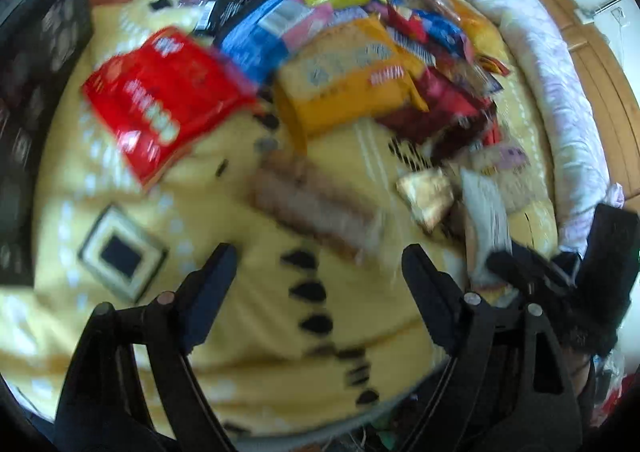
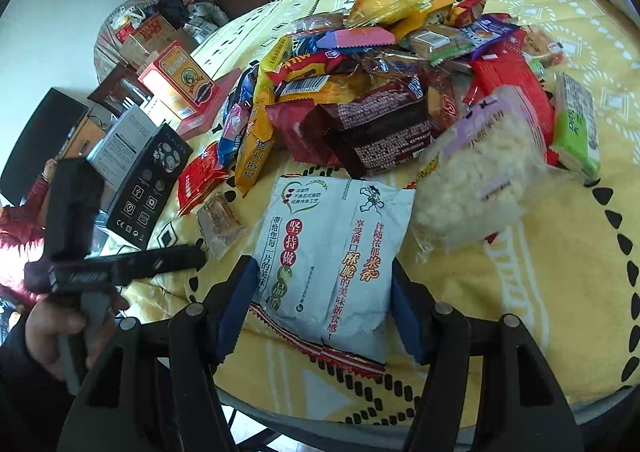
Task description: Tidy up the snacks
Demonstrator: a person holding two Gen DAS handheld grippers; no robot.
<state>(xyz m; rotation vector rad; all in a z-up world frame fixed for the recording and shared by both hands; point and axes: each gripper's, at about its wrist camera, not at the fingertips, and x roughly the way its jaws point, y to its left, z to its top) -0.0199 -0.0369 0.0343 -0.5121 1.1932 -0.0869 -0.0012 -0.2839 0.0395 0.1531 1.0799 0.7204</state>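
While the right gripper (image 2: 320, 304) points down at the yellow bedspread (image 2: 560, 292), its blue-padded fingers (image 2: 236, 300) pinch a white snack packet (image 2: 332, 264) by both long edges, probably to lift it clear of the heap for sorting. Packet print is Chinese, green and orange characters plus a small cartoon figure; no brand I can read for certain.

The left gripper (image 1: 316, 272) hangs over bare bedspread with fingers spread and nothing between them. A brownish packet (image 1: 316, 207) lies just ahead of them, likely the next pick, but this view is motion-blurred. In the right wrist view a hand (image 2: 52, 336) holds that left gripper by its handle at the bed's edge.

Past the fingers, the snack pile (image 2: 380, 91) sits mid-bed: a clear bag of puffed rice (image 2: 480, 179) with a lilac label touches the white packet's far corner, a dark red packet (image 2: 376, 131) behind it, a yellow packet (image 2: 256, 147) to the left. A red packet (image 1: 160, 99) lies apart from the heap.

A black box (image 2: 148, 183) at the bed edge reads roughly "PLAZDS", uncertain. An orange box (image 2: 180, 83) stands behind it.
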